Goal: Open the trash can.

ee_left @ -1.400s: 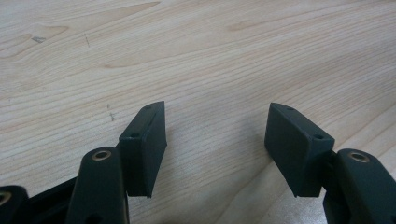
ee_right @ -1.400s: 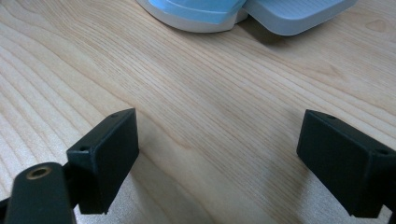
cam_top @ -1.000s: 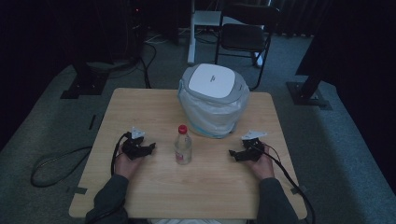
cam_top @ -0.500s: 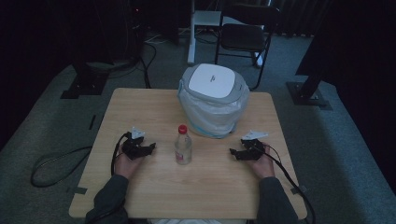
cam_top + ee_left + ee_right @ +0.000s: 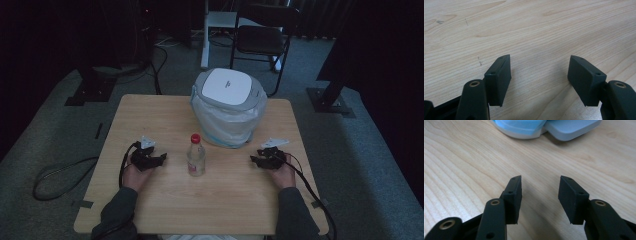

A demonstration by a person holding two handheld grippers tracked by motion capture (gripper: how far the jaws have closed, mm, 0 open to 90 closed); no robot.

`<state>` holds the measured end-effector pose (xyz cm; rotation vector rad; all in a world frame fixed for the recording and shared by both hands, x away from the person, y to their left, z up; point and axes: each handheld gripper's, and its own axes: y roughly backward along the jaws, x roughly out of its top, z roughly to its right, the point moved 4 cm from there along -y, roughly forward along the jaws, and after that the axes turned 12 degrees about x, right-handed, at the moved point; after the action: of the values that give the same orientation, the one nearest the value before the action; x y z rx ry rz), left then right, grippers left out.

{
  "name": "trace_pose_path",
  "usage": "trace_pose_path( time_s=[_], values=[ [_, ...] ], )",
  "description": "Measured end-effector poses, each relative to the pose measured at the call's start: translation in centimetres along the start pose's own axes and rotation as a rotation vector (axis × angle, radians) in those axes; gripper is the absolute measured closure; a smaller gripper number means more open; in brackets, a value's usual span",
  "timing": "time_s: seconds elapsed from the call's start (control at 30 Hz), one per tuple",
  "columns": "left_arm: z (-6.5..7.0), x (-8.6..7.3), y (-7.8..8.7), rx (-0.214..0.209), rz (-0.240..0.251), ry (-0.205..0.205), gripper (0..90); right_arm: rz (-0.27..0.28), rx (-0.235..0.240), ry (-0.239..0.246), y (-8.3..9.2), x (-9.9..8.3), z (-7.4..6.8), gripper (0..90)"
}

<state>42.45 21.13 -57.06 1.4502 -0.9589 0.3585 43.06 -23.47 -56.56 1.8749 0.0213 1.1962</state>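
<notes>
A small clear bottle with a red cap (image 5: pixel 196 155) stands upright near the middle of the wooden table (image 5: pixel 220 205). To its left, my left gripper (image 5: pixel 161 159) rests low over the wood, jaws wide open and empty; the left gripper view has bare tabletop between its pads (image 5: pixel 499 79). On the bottle's right, my right gripper (image 5: pixel 254 160) also lies low over the table. Its jaws have just been closing and stand partly open with nothing between them (image 5: pixel 539 195). A white-lidded bin lined with a plastic bag (image 5: pixel 227 107) stands behind the bottle.
The bin's pale blue bag edge (image 5: pixel 524 127) lies just ahead of the right jaws. Cables trail from both grippers off the table's sides. A black chair (image 5: pixel 262 40) and stand bases sit on the grey floor beyond the table.
The right gripper's jaws look narrower than a second ago. Both hands, the bottle and the bin stay where they were.
</notes>
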Motion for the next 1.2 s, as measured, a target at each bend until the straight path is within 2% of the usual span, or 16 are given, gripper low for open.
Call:
trace_pose_path(
  time_s=[0.23,0.3,0.47,0.6,0.7,0.83,1.0,1.2],
  values=[
    [0.0,0.0,0.0,0.000,0.000,0.000,36.0,0.038,-0.013,-0.018,0.8,0.6,0.6,57.9],
    [0.0,0.0,0.0,0.000,0.000,0.000,36.0,0.036,-0.017,-0.042,0.9,0.7,0.9,57.9],
    [0.0,0.0,0.0,0.000,0.000,0.000,36.0,0.046,-0.014,-0.068,1.3,1.4,1.2,58.3],
    [0.0,0.0,0.0,0.000,0.000,0.000,36.0,0.047,0.000,-0.072,1.5,2.3,1.5,69.9],
    [0.0,0.0,0.0,0.000,0.000,0.000,36.0,0.052,0.010,-0.081,1.5,2.6,1.6,72.4],
    [0.0,0.0,0.0,0.000,0.000,0.000,36.0,0.060,-0.014,-0.058,1.4,3.3,1.8,83.0],
    [0.0,0.0,0.0,0.000,0.000,0.001,36.0,0.068,-0.045,-0.045,1.1,4.5,2.3,89.8],
    [0.0,0.0,0.0,0.000,0.000,0.001,36.0,0.072,-0.060,-0.051,0.8,5.3,3.0,90.0]
  ],
)
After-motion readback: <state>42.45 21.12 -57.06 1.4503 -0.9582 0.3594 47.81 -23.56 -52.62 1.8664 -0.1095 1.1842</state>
